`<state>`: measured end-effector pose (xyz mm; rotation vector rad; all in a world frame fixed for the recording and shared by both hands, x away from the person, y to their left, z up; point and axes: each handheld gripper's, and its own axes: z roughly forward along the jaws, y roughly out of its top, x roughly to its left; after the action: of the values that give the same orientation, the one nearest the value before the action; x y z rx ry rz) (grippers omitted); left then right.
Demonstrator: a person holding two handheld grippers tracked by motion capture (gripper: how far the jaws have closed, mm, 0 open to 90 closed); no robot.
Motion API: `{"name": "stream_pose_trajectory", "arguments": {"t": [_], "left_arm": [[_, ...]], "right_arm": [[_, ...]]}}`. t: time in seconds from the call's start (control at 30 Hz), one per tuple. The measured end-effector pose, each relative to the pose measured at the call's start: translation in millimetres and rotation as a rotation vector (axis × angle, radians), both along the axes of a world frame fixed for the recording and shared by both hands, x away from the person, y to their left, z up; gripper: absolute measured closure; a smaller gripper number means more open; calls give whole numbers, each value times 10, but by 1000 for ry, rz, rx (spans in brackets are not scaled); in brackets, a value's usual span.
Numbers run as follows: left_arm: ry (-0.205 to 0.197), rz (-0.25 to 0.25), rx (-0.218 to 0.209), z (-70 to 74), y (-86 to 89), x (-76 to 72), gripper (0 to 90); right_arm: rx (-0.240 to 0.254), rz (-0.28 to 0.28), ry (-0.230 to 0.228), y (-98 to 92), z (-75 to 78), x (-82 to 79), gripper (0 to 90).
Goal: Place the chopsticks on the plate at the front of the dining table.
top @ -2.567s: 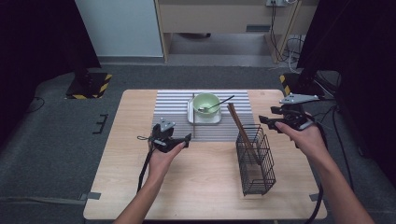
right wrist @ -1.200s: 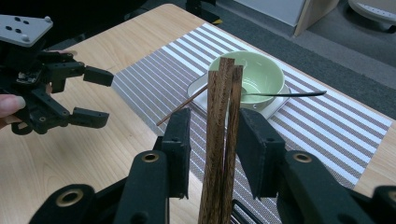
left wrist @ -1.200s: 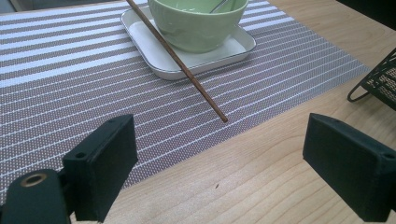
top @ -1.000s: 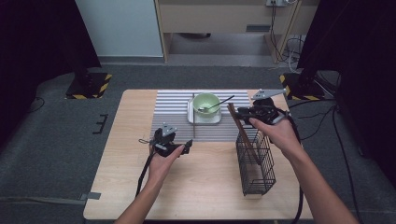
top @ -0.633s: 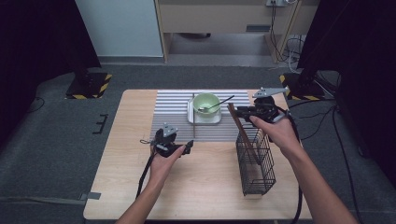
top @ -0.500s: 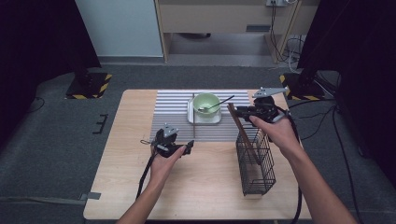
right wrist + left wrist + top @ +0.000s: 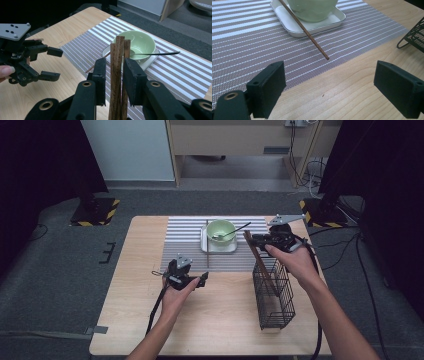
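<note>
Now that right gripper (image 7: 113,75) swung in from table's edge, clamped tight on wooden sticks (image 7: 118,75) standing in wire basket (image 7: 272,292). Probably lifting next. Left gripper (image 7: 332,87) wide open, holding nothing.

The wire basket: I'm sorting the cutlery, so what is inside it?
The wire basket holds wooden sticks, their tops standing between the right gripper jaws. Their lower ends are hard to make out through the mesh.

Right gripper (image 7: 254,240), in from the table's right edge, now clamped on wooden sticks (image 7: 119,75).
</note>
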<state>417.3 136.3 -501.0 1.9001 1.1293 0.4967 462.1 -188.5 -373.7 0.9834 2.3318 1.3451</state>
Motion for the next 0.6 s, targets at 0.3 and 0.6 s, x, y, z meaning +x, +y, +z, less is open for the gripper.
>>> {"name": "stream_pose_trajectory", "arguments": {"t": [0.3,0.6], "left_arm": [[7,-4,4,-26,2,-15,99],[9,-7,8,-30,-2,-18,101]], "right_arm": [[-4,7,-2,29,-19,-2,747],[-24,2,-2,52,-47,21,761]]}}
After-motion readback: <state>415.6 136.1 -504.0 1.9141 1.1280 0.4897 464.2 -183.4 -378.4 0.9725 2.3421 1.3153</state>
